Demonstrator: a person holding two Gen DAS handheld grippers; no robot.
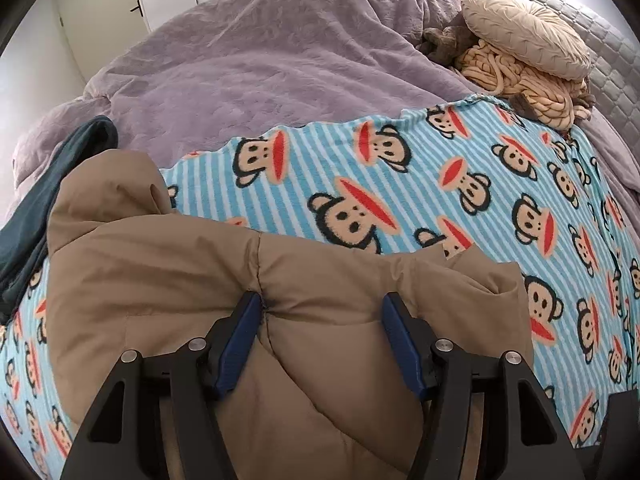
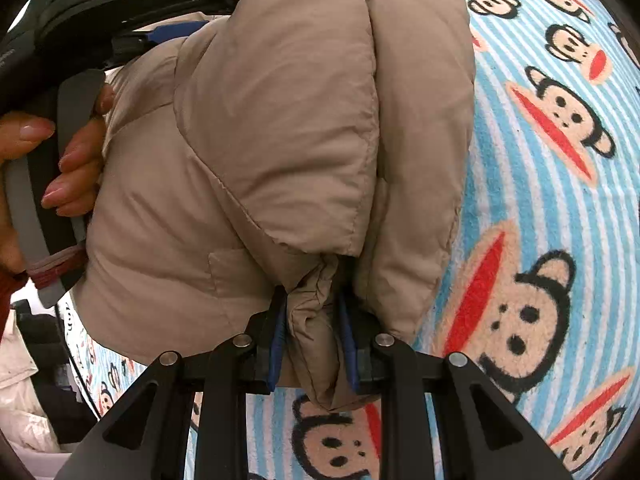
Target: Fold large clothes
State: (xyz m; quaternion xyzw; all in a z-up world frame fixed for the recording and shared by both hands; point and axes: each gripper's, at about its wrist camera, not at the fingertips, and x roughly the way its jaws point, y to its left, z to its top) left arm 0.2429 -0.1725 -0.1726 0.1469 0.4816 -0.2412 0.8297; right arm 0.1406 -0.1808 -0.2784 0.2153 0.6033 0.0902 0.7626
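A tan padded jacket [image 1: 208,264] lies bunched on a blue striped monkey-print blanket [image 1: 460,184]. My left gripper [image 1: 320,308] is open, its blue pads [image 1: 240,340] spread wide with jacket fabric bulging between them. In the right wrist view the jacket [image 2: 260,140] is folded over itself on the blanket [image 2: 540,200]. My right gripper [image 2: 312,312] is shut on a pinched fold of the jacket's edge. The left gripper's body and the hand holding it [image 2: 76,160] show at the left, against the jacket's far side.
A purple bedspread [image 1: 260,52] covers the bed beyond the blanket. A dark teal garment [image 1: 44,196] lies at the left. Beige round cushions [image 1: 528,32] and a knotted cushion sit at the far right. White clothing [image 2: 24,400] lies off the bed's lower left.
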